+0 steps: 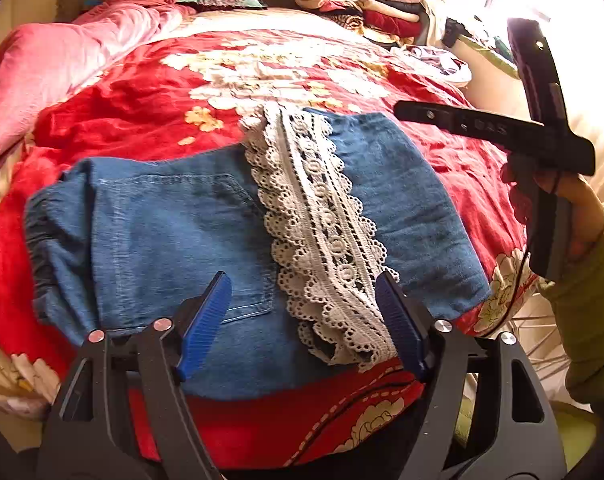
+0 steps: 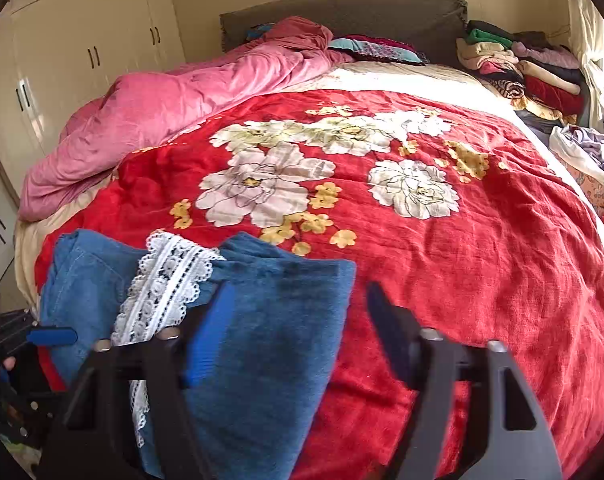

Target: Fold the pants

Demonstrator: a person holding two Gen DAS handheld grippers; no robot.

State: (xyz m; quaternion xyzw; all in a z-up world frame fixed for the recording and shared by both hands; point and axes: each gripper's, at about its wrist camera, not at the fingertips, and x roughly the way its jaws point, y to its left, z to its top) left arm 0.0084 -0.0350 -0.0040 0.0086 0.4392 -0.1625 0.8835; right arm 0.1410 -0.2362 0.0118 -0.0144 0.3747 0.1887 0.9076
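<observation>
The blue denim pants (image 1: 173, 232) lie folded into a compact bundle on the red floral blanket (image 1: 113, 104), with a white lace trim (image 1: 326, 220) running across the top. My left gripper (image 1: 302, 286) hovers open over the bundle's near edge, blue pads apart and gripping nothing. In the right wrist view the pants (image 2: 269, 320) sit at the lower left. My right gripper (image 2: 299, 292) is open above their right edge, with nothing between its fingers. A hand in a green sleeve (image 1: 578, 208) holds the right tool at the right of the left wrist view.
A pink duvet (image 2: 173, 112) is bunched along the bed's left side. Stacked folded clothes (image 2: 518, 68) sit at the back right by the headboard (image 2: 342, 16). A white bag of laundry (image 2: 590, 152) lies at the right edge. Cream wardrobe doors (image 2: 81, 48) stand to the left.
</observation>
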